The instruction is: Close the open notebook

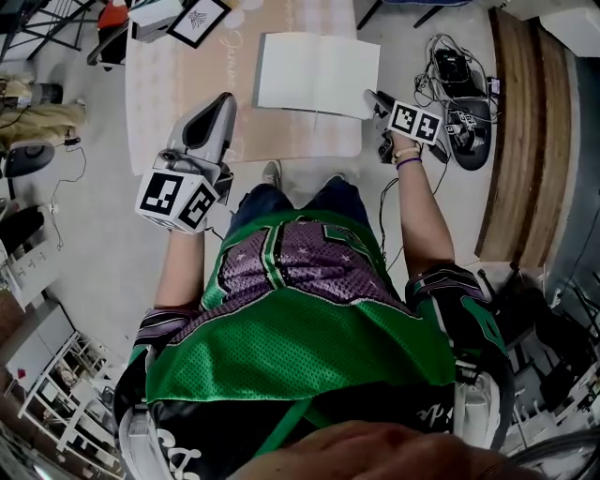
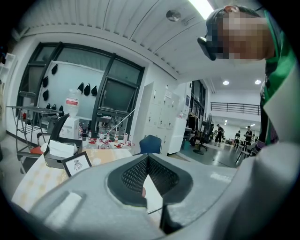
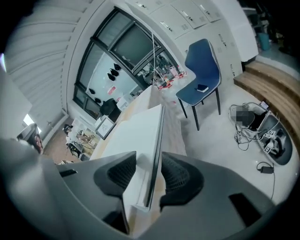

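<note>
Surface [image 1: 173,103] carrying notebook [image 1: 314,73], lying fully open. Right tool [image 1: 377,103] pinching its right edge. Left tool [image 1: 223,105] pressed together, empty, hovering apart. Closing fold remaining.

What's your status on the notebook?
Left tongs shut, empty. Right tongs clamped on notebook, right edge. It lies open on table. Nothing blocking.

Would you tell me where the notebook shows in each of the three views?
Head view: notebook, top centre, open on the table.
Left gripper view: probably the white sliver past the left tool's jaws, low centre.
Right gripper view: centre, its edge between the right tool's jaws.
Shared landmark: the framed picture.
</note>
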The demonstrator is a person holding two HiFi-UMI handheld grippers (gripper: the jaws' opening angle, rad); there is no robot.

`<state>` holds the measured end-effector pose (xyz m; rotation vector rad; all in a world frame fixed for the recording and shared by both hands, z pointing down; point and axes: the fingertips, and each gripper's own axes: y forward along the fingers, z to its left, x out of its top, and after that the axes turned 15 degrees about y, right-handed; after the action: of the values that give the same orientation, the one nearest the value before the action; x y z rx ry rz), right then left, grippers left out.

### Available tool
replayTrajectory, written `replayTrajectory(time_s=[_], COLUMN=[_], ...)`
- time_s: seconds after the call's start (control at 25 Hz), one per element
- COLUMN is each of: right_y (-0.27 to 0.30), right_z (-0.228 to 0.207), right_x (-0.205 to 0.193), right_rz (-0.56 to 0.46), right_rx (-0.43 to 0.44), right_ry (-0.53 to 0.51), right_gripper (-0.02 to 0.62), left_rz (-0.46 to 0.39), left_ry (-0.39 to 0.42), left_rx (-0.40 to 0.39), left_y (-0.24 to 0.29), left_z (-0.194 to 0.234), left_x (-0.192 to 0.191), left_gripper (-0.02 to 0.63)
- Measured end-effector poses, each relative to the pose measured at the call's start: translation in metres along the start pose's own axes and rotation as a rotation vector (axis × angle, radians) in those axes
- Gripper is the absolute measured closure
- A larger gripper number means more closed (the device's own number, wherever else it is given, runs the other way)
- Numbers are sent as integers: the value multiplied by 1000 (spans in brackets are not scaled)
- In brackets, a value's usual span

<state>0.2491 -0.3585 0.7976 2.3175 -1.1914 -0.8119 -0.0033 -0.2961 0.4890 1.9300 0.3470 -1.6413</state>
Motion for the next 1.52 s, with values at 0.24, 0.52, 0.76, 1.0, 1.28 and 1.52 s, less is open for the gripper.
replayTrajectory(time_s=[0.24,0.52,0.76,1.0,1.28,1.52], right_y=[4,-3,-13,-17,-23,-30], right_z=[2,7,17,26,43,72], right_x=[-4,0,6,8,8,13], right_rz=[32,13,-21,-38,-50,-62], right_rx=[47,18,-2,-22,-62,-119], right_ry=[50,-4,-57,-94,-138,-203], right_gripper=[439,467,535,556,558,560], left_rz=[4,-3,-22,-35,-76,-122], left_ry=[2,6,6,-3,-19,-44], left_rx=[5,-1,-6,-8,-4,9], left_y=[-3,-8,-14,-21,-38,-57], left_z=[3,7,10,14,23,47], left_x=[-1,0,3,1,2,6], left_gripper=[591,591,591,591,591,591])
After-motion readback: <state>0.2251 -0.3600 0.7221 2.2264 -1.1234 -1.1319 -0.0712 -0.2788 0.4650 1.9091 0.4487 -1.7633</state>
